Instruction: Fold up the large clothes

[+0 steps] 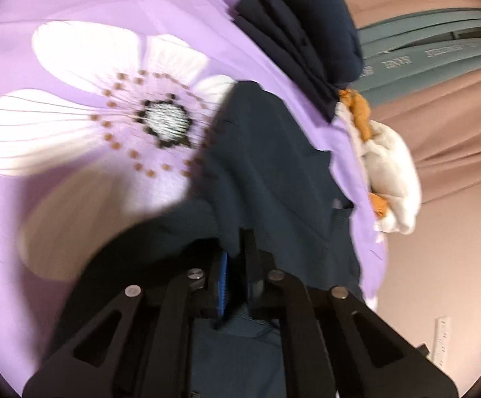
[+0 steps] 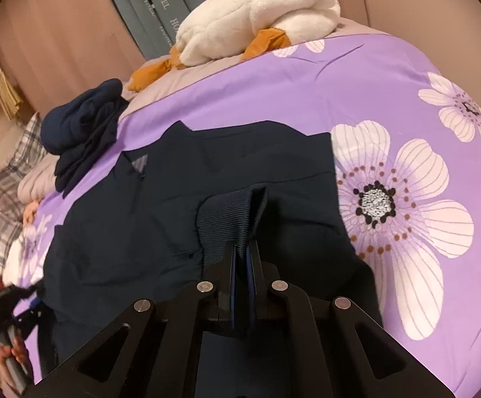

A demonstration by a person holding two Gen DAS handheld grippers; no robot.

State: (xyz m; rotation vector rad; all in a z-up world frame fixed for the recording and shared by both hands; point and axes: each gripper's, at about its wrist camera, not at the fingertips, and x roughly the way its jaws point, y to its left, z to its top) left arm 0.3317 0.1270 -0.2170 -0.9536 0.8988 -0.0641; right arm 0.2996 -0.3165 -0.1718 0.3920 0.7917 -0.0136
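A purple bedspread (image 2: 306, 93) printed with large white flowers covers the bed. At its far edge lies a white plush duck (image 2: 257, 16) with orange feet. Pink curtains (image 2: 58, 33) hang behind, beside grey boards (image 2: 160, 10) with lettering. Plaid bedding (image 2: 11, 172) sits far left

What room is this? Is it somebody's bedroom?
Most likely a bedroom: a purple flowered bedspread covers a bed, a white plush duck lies at its far end, and a plaid pillow sits beside it.
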